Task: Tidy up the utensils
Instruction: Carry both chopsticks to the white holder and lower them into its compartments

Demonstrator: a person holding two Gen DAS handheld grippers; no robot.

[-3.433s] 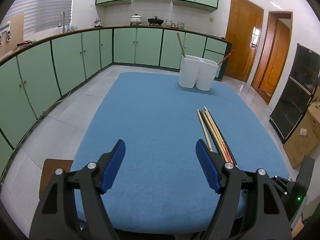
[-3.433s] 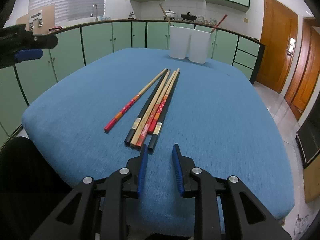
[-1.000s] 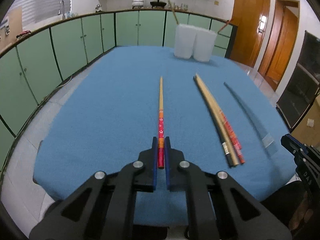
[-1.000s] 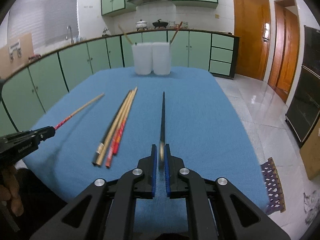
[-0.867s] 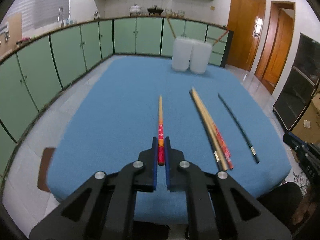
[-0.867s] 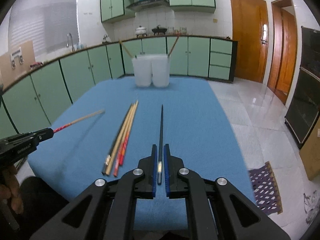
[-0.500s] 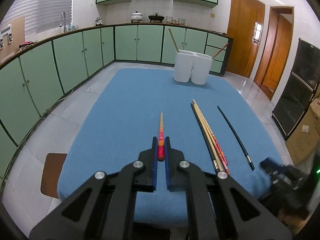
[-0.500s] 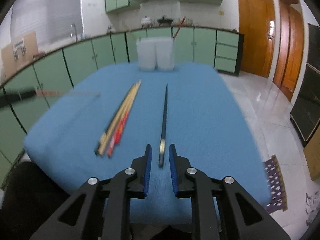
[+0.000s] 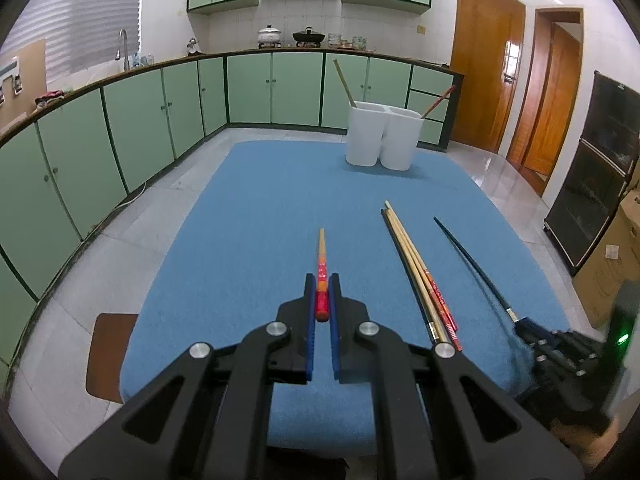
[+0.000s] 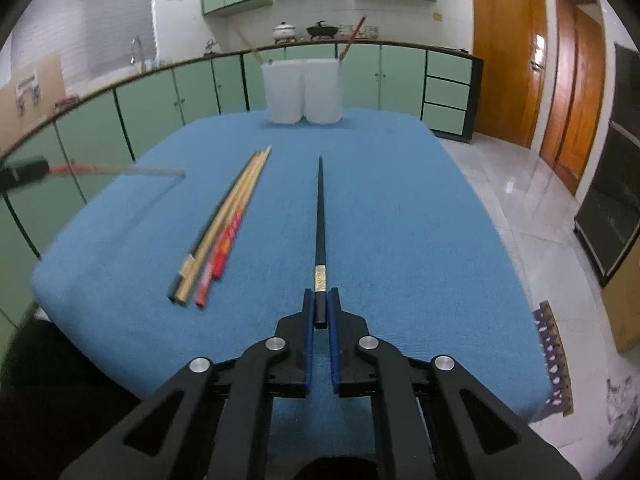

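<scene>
The left gripper has its fingers squeezed tight on the red end of a red and tan chopstick, held up above the blue counter. The right gripper has just closed its fingers again, now pinching a black chopstick. More chopsticks lie together on the counter, left of the black one. Two white holders stand at the far end.

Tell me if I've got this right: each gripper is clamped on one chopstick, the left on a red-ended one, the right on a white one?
Not quite. The right gripper is clamped on a black chopstick, not a white one, as the right wrist view shows. The left gripper does hold the red-ended chopstick.
</scene>
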